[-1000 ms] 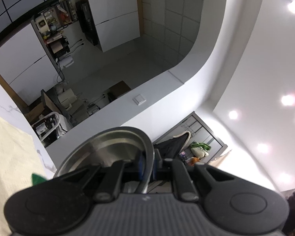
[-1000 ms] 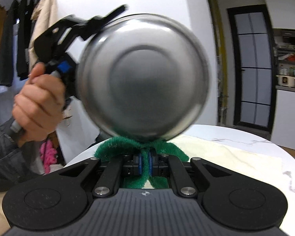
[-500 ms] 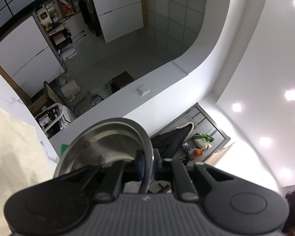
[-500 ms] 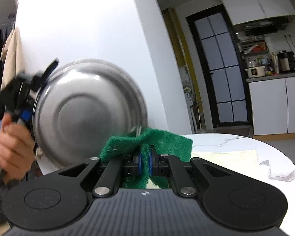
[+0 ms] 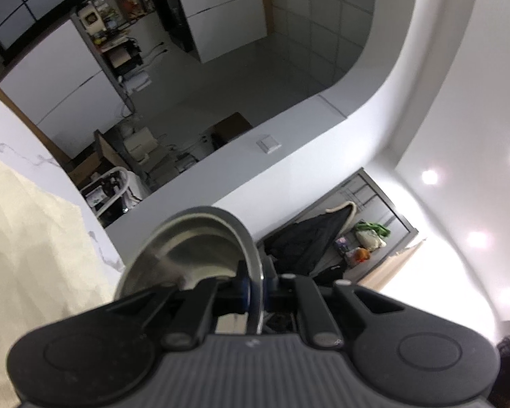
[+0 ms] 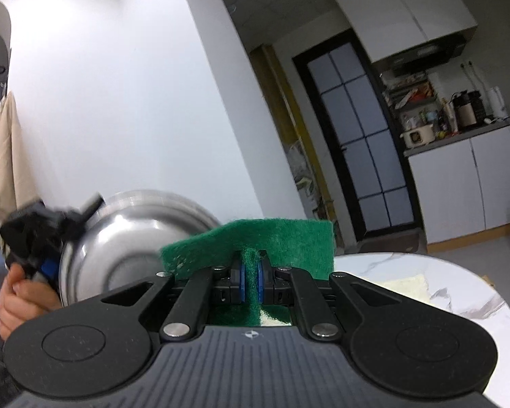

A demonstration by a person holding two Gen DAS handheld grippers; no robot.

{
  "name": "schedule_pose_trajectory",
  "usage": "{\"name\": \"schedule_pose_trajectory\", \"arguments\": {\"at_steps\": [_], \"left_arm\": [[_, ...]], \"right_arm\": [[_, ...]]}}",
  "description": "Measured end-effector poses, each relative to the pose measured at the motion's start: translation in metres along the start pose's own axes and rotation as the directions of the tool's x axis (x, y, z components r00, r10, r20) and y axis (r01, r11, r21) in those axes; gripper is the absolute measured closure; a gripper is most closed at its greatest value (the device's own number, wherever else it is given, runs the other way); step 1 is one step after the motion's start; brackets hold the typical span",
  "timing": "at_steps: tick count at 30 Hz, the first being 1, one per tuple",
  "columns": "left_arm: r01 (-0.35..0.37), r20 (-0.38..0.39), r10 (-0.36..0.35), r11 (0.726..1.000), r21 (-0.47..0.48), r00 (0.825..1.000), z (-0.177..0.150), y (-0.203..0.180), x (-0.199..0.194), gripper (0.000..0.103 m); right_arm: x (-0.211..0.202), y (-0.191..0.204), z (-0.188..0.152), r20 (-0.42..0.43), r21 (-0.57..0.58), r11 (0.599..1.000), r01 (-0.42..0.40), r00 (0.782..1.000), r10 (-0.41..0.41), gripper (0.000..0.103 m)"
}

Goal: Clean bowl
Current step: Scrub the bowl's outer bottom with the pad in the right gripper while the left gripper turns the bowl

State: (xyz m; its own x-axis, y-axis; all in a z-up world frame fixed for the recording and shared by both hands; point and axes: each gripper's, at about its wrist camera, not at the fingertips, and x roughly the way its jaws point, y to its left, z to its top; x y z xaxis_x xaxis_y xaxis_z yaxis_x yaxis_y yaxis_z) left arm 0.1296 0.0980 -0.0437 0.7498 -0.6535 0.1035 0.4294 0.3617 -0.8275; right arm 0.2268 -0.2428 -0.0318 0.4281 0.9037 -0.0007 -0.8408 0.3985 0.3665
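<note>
Bowl [image 6: 132,238] held up by rim in left gripper [image 5: 255,278], clamped. Pad [image 6: 255,241] pinched in right gripper [image 6: 251,278], just beside bowl. Scrubbing probably midway; cleanliness impossible to judge.

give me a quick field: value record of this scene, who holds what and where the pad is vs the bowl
left gripper: shut on the rim of the bowl
bowl pose: tilted on edge, lifted, outside facing the right camera
right gripper: shut on the scrub pad
pad vs bowl: pad in front of the bowl's right edge; contact cannot be told
left hand: grips the left gripper's handle
surface: marble table with a cream cloth
</note>
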Motion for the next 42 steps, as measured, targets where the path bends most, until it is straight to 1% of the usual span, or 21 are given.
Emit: {"name": "schedule_pose_trajectory", "arguments": {"at_steps": [3, 5, 8, 11, 12, 14, 16, 18, 19, 22, 24, 28, 31, 33, 35, 37, 38, 39, 42], "left_arm": [[-0.049, 0.039, 0.05, 0.999, -0.023, 0.998, 0.002, 0.004, -0.003, 0.096], [-0.075, 0.056, 0.077, 0.996, -0.042, 0.995, 0.003, 0.008, -0.006, 0.096], [-0.094, 0.077, 0.099, 0.994, -0.063, 0.992, 0.005, 0.012, -0.01, 0.096], [-0.103, 0.097, 0.109, 0.992, -0.067, 0.989, 0.008, 0.011, -0.014, 0.095], [-0.103, 0.107, 0.11, 0.992, -0.069, 0.988, 0.009, 0.011, -0.016, 0.095], [-0.103, 0.121, 0.111, 0.992, -0.067, 0.986, 0.011, 0.009, -0.02, 0.095], [-0.119, 0.129, 0.124, 0.992, -0.044, 0.984, 0.012, 0.005, -0.022, 0.094], [-0.116, 0.122, 0.118, 0.993, -0.029, 0.985, 0.013, 0.0, -0.021, 0.094], [-0.115, 0.12, 0.117, 0.993, -0.025, 0.986, 0.013, -0.001, -0.02, 0.097], [-0.118, 0.105, 0.116, 0.993, 0.015, 0.988, 0.012, -0.01, -0.016, 0.096], [-0.122, 0.089, 0.118, 0.992, 0.041, 0.989, 0.011, -0.015, -0.013, 0.096], [-0.156, 0.068, 0.153, 0.986, 0.05, 0.986, 0.009, -0.014, -0.008, 0.096], [-0.151, 0.052, 0.148, 0.987, 0.059, 0.988, 0.008, -0.015, -0.006, 0.096], [-0.139, 0.027, 0.137, 0.988, 0.072, 0.99, 0.006, -0.017, -0.004, 0.096], [-0.155, 0.016, 0.154, 0.985, 0.081, 0.988, 0.004, -0.017, -0.002, 0.096], [-0.173, 0.01, 0.173, 0.982, 0.078, 0.985, 0.003, -0.013, 0.001, 0.097], [-0.173, 0.008, 0.173, 0.982, 0.076, 0.985, 0.003, -0.012, 0.001, 0.098], [-0.173, 0.006, 0.173, 0.982, 0.074, 0.985, 0.003, -0.01, 0.001, 0.099], [-0.172, 0.004, 0.172, 0.982, 0.072, 0.985, 0.004, -0.008, 0.002, 0.099]], "right_arm": [[-0.004, 0.003, 0.004, 0.032, -0.01, 1.0, -0.014, 0.999, 0.014, 0.096], [-0.006, 0.007, 0.002, 0.03, -0.023, 0.999, -0.034, 0.999, 0.035, 0.096], [-0.005, 0.012, 0.001, 0.012, -0.049, 0.997, -0.062, 0.998, 0.062, 0.096], [-0.001, 0.025, -0.003, -0.043, -0.115, 0.987, -0.116, 0.993, 0.112, 0.096], [-0.002, 0.027, -0.004, -0.049, -0.123, 0.985, -0.12, 0.992, 0.114, 0.096], [0.001, 0.035, -0.008, -0.089, -0.161, 0.977, -0.142, 0.988, 0.129, 0.096], [0.003, 0.04, -0.011, -0.116, -0.188, 0.969, -0.159, 0.983, 0.139, 0.096], [0.004, 0.046, -0.014, -0.148, -0.223, 0.961, -0.165, 0.98, 0.134, 0.096], [0.003, 0.052, -0.018, -0.169, -0.247, 0.955, -0.166, 0.978, 0.126, 0.096], [0.008, 0.055, -0.021, -0.206, -0.282, 0.944, -0.171, 0.972, 0.115, 0.096], [0.011, 0.059, -0.024, -0.224, -0.306, 0.939, -0.16, 0.97, 0.092, 0.096], [0.015, 0.059, -0.025, -0.239, -0.324, 0.937, -0.129, 0.97, 0.05, 0.096], [0.017, 0.061, -0.025, -0.238, -0.336, 0.937, -0.097, 0.971, 0.016, 0.096], [0.017, 0.062, -0.025, -0.227, -0.347, 0.936, -0.066, 0.974, -0.016, 0.096], [0.017, 0.063, -0.025, -0.213, -0.353, 0.935, -0.038, 0.976, -0.041, 0.096], [0.015, 0.06, -0.023, -0.177, -0.354, 0.935, 0.019, 0.98, -0.087, 0.096], [0.014, 0.059, -0.023, -0.166, -0.351, 0.936, 0.028, 0.982, -0.092, 0.096], [0.01, 0.058, -0.019, -0.136, -0.337, 0.94, 0.045, 0.986, -0.096, 0.096], [-0.001, 0.058, -0.013, -0.079, -0.309, 0.95, 0.052, 0.994, -0.08, 0.096]]}}
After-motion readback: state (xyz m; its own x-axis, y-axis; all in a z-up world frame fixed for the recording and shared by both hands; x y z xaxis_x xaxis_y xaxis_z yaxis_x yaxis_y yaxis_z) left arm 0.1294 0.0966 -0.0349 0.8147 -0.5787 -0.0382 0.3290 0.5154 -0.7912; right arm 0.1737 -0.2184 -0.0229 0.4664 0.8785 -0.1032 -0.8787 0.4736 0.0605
